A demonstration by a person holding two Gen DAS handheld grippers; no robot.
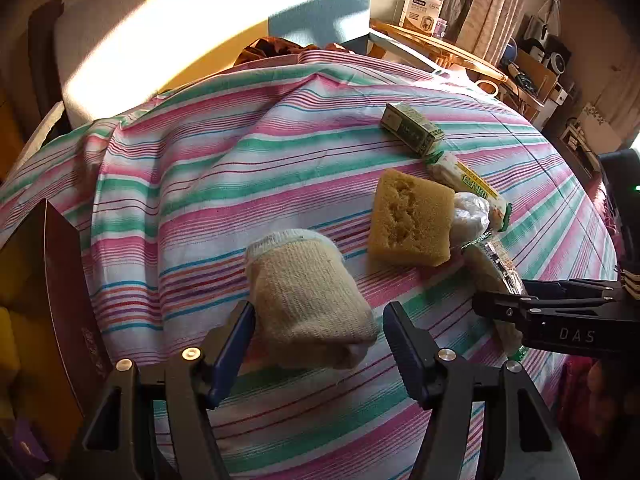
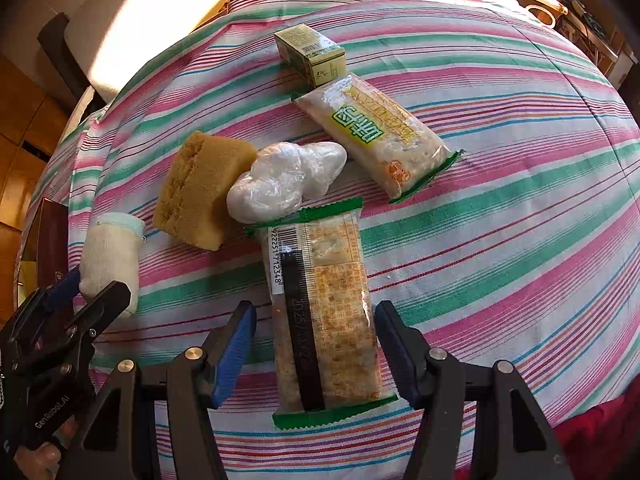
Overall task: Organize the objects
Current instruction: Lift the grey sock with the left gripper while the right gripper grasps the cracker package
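Six loose items are seen on the striped cloth point(image 2: 500, 184). A rolled beige sock point(image 1: 308, 300) lies between the fingers of the left gripper point(image 1: 318, 344), whose jaws stand apart; the left blue pad is at the sock, the right one clear of it. A cracker packet point(image 2: 324, 312), green-edged and printed with barcode digits "922251712348" and a partly legible date on a black strip, lies lengthwise between the open jaws of the right gripper point(image 2: 316, 344), neither pad touching it. "DAS" is read on the right gripper's side in the left wrist view; "GenRobot.AI" is read on the left gripper's body in the right wrist view. Just beyond the packet a wad of clear plastic point(image 2: 286, 182) touches a yellow sponge point(image 2: 202, 188), which stands tilted on the cloth. A second snack packet point(image 2: 380, 136) with green Chinese characters lies behind the wad, and a small green carton point(image 2: 312, 54) with a barcode touches its far end. A dark brown box point(image 1: 60, 300) is seen at the left edge; its contents cannot be told. Boxes with unreadable print are stacked on a shelf point(image 1: 440, 46) behind.
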